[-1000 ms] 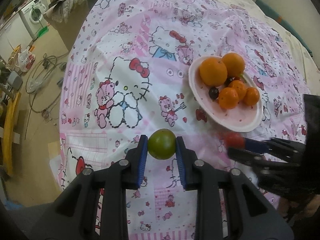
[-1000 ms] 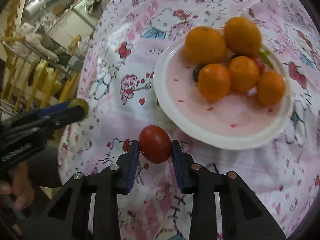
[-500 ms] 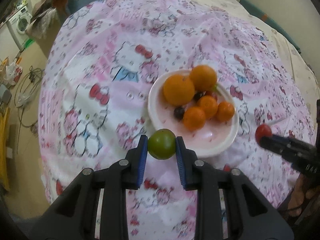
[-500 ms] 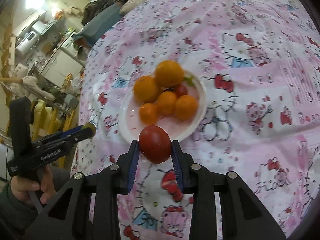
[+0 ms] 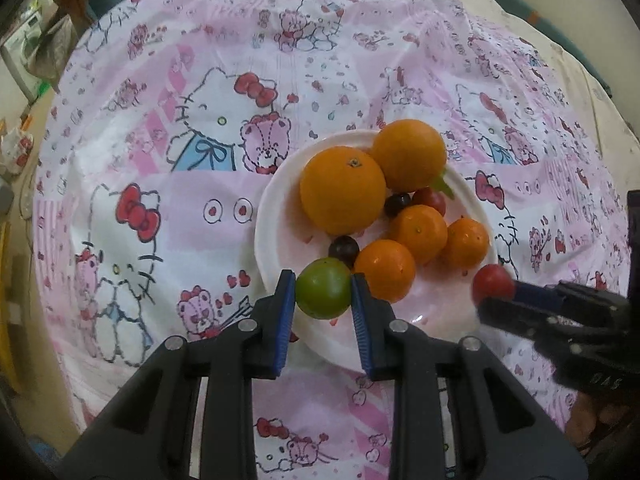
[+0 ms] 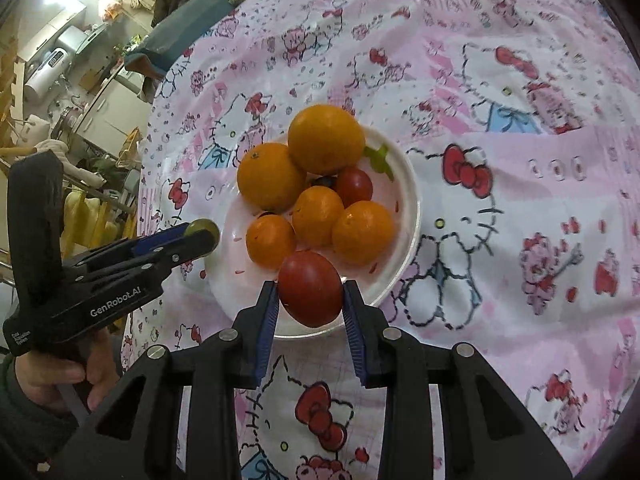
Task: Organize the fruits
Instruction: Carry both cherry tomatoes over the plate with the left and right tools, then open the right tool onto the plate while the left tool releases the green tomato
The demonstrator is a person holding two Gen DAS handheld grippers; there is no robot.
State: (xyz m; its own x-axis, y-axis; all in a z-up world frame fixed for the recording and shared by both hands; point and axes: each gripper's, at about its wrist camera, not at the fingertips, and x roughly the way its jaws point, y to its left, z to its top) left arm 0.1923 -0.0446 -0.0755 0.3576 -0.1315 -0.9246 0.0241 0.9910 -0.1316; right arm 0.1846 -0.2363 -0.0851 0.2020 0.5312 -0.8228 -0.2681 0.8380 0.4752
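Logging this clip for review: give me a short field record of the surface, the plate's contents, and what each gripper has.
surface: pink cartoon-print cloth
plate: white, holds two large oranges, three small oranges, a red tomato, two dark round fruits
left gripper: shut on green fruit, over plate's near rim
right gripper: shut on red fruit, over plate's near rim
placing: not yet done

Reading "GenRobot.AI" in white letters along the black body of the left gripper (image 6: pixel 202 236) — seen in the right wrist view; showing below it, near the handle, a smaller white label in several lines, too small to make out. Showing in the left wrist view, upside down on the right gripper (image 5: pixel 494 290), faint embossed characters — not legible.
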